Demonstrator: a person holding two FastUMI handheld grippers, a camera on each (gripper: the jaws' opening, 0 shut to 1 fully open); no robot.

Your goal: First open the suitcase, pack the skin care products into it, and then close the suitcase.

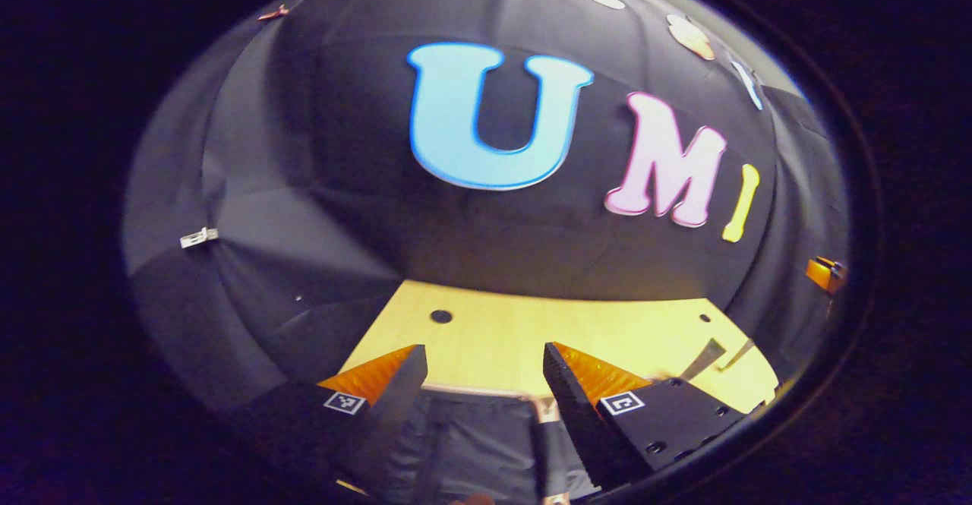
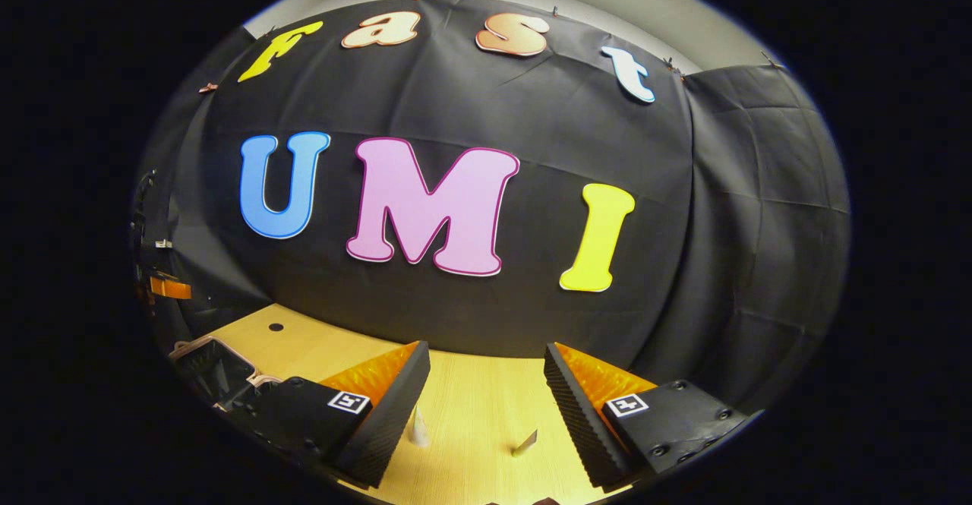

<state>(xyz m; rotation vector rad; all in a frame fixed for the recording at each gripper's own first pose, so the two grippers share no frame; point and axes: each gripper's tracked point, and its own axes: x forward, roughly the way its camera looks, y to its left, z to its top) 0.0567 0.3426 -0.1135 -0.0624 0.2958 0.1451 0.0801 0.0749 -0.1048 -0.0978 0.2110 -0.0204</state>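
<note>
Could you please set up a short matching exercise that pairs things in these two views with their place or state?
Things:
1. suitcase
2. left gripper
3. white tube tip
4. table

Places or states:
A. light wood, with a dark round hole
B. open, fingers apart
C. below and between the left gripper's fingers, grey lining showing
D. standing beside the right gripper's left finger

Pairs: 1-C, 2-B, 3-D, 4-A

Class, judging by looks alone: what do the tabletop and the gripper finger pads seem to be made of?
Tabletop: looks like pale wood or wood-look laminate, smooth and slightly glossy, with faint grain. Finger pads: apparently black rubber or plastic, matt, with fine ridged faces; their backs are translucent orange, probably plastic.
</note>
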